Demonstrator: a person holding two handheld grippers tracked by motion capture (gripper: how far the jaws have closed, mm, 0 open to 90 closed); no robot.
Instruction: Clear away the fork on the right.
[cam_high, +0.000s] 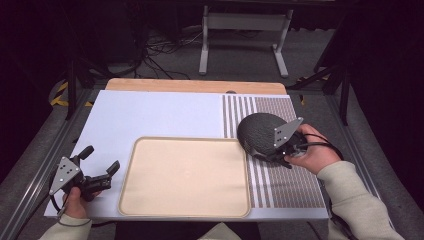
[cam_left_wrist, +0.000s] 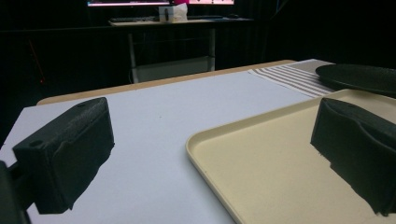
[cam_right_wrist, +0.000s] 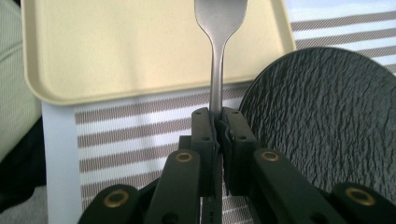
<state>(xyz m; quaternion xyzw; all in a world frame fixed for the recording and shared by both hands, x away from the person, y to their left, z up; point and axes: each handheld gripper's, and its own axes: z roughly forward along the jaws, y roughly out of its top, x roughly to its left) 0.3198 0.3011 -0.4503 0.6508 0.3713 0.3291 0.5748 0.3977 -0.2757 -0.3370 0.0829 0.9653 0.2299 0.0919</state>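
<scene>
At the near edge of the table, at about 7 o'clock in the high view, the left gripper (cam_high: 102, 162) is held low with its jaws spread wide and nothing between them. At 6 o'clock a cream tray (cam_high: 131, 165) is found lying bare on the white board (cam_high: 150, 112). At 3 o'clock the right gripper (cam_right_wrist: 218, 122) is seen clenched on the handle of a metal utensil (cam_right_wrist: 217, 60), judged a fork or spoon; its tip is cut off by the frame. The utensil is carried above the striped placemat (cam_right_wrist: 140, 135), its head reaching over the tray's corner. Just beside it, a black textured plate (cam_high: 257, 132) is set on the placemat.

Risk is noted: the handle is pinched near its end only, so it could pivot or slip from the pads under a quick turn. The plate rim could be struck in passing.
</scene>
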